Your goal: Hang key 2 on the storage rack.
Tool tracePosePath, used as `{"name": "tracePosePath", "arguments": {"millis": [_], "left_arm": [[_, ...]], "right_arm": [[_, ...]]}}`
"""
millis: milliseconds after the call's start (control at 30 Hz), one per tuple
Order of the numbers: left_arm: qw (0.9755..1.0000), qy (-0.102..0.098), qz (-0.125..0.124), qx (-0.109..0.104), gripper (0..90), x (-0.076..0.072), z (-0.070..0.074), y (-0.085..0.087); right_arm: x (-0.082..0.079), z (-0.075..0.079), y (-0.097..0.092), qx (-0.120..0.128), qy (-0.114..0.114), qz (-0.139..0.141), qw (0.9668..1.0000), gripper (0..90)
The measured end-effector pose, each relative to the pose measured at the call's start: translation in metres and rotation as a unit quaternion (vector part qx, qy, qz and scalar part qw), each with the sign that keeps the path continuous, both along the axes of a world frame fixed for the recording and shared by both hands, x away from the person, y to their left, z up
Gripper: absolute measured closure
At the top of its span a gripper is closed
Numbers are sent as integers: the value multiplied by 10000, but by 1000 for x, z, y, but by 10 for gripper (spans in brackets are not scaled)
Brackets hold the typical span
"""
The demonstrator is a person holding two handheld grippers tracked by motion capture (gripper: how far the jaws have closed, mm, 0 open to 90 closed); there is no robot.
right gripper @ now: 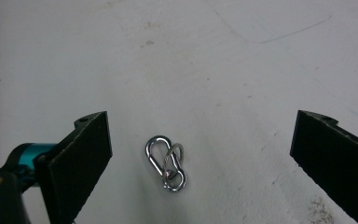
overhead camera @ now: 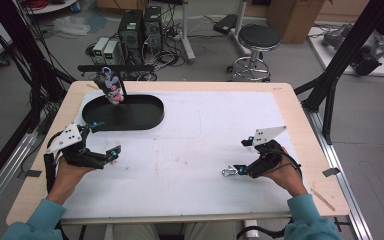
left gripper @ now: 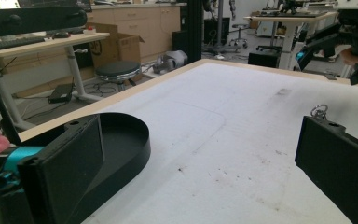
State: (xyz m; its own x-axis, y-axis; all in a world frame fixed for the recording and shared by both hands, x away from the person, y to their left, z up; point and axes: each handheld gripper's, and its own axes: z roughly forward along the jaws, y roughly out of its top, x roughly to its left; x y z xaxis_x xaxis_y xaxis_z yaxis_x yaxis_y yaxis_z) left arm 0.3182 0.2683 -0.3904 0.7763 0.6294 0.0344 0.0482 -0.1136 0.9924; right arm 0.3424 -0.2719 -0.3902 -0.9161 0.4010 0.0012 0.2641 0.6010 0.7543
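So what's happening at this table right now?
A person sits at a white-topped table with a two-jaw gripper in each hand. The right gripper is open and pointed down at a small metal clip lying flat on the table, between the jaws but not touched. The left gripper is open too, holding nothing, near a black oval tray at the far left. A small plush toy hangs from a stand over that tray.
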Motion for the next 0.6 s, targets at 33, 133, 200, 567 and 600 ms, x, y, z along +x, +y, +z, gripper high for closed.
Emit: {"name": "tracePosePath", "arguments": {"millis": [33, 133, 200, 567, 600], "left_arm": [[10000, -11, 0, 0, 17, 0, 0, 0], [10000, -17, 18, -8, 17, 0, 0, 1], [10000, -9, 18, 6, 17, 0, 0, 1], [10000, -26, -20, 20, 17, 1, 2, 0], [10000, -29, -32, 24, 17, 1, 2, -1]], "right_arm": [[0, -1, 1, -72, 24, 24, 10000, 45], [0, -4, 5, -292, 53, 32, 9996, 48], [0, -6, 8, -397, 91, 87, 9991, 52], [0, -14, 17, -933, 282, 344, 9946, 195], [0, -15, 18, -967, 303, 352, 9942, 209]]}}
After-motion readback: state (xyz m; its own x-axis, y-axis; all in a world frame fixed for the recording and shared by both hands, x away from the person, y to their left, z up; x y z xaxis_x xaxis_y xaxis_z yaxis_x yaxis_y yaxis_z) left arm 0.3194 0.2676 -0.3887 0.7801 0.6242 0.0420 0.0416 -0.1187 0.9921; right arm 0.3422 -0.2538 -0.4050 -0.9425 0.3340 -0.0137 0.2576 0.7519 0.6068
